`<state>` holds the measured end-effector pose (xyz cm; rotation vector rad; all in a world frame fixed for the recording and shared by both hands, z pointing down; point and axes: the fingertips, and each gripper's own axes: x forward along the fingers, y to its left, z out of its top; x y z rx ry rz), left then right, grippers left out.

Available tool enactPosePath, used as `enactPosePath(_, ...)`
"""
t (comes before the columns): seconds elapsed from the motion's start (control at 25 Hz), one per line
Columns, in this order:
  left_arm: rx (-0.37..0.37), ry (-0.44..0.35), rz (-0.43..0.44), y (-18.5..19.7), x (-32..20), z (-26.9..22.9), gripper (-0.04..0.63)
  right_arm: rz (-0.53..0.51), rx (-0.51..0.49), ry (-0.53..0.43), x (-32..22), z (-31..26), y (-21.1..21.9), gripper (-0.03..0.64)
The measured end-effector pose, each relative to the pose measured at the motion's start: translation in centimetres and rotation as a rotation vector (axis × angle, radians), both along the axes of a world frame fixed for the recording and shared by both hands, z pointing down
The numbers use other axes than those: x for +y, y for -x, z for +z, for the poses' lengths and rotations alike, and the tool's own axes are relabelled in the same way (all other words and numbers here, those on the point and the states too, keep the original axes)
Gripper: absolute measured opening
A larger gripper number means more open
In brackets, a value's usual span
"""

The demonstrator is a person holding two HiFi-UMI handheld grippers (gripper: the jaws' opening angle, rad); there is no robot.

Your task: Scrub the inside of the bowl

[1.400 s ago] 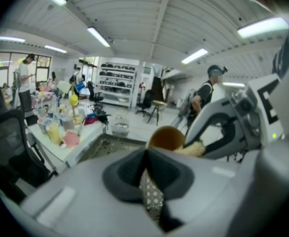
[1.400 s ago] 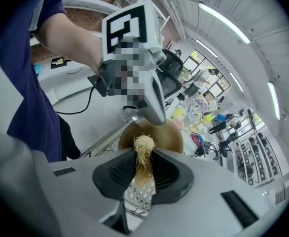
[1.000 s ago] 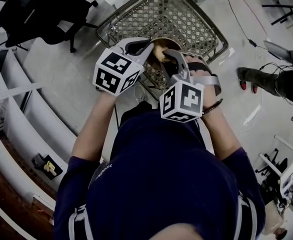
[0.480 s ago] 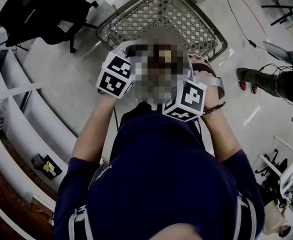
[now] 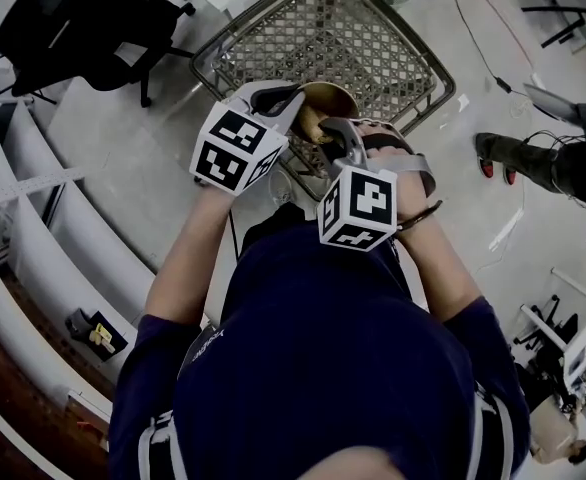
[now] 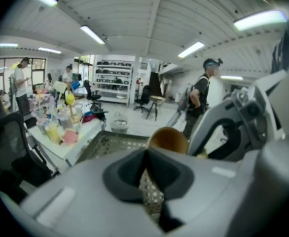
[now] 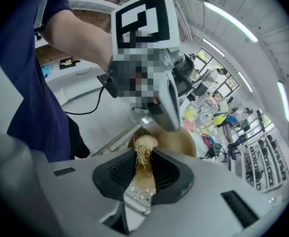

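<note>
The left gripper (image 5: 289, 98) has its jaws closed on the rim of a brown bowl (image 5: 331, 96), which it holds in the air above a metal mesh basket (image 5: 323, 33) that stands on the floor. In the left gripper view the two dark pads meet with only a thin slit between them, and the bowl (image 6: 168, 139) shows just past their tips. The right gripper (image 5: 327, 134) is just beside it. Its jaws are clamped on a straw-coloured fibre scrubber (image 7: 143, 154), whose frayed tip points into the bowl's hollow (image 7: 181, 141), at or very near the inner wall. A black office chair (image 5: 83, 18) stands well apart at the upper left of the head view.
</note>
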<state>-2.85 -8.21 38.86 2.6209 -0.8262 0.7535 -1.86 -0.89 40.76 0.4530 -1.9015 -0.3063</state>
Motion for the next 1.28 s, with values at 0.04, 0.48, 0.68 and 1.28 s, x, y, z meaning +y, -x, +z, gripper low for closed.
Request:
enactPosePath(0.04,-0.003,0.001,-0.002,0.2,0.0,0.1,0.011,0.007,0.006,0.025,0.2,0.2,-0.4,0.069)
enactPosePath(0.48,0.001,0.015,0.017,0.3,1.1,0.5,0.015,0.129,0.015,-0.134,-2.9,-1.8,-1.3,0.069)
enactPosePath(0.68,0.03,0.023,0.023,0.9,1.1,0.1,0.014,0.047,-0.007,-0.084,-0.8,-1.0,1.6,0.069)
enactPosePath(1.28,-0.024,-0.005,0.075,2.0,1.2,0.6,0.012,0.217,0.034,-0.158,-2.1,-1.8,-0.5,0.069)
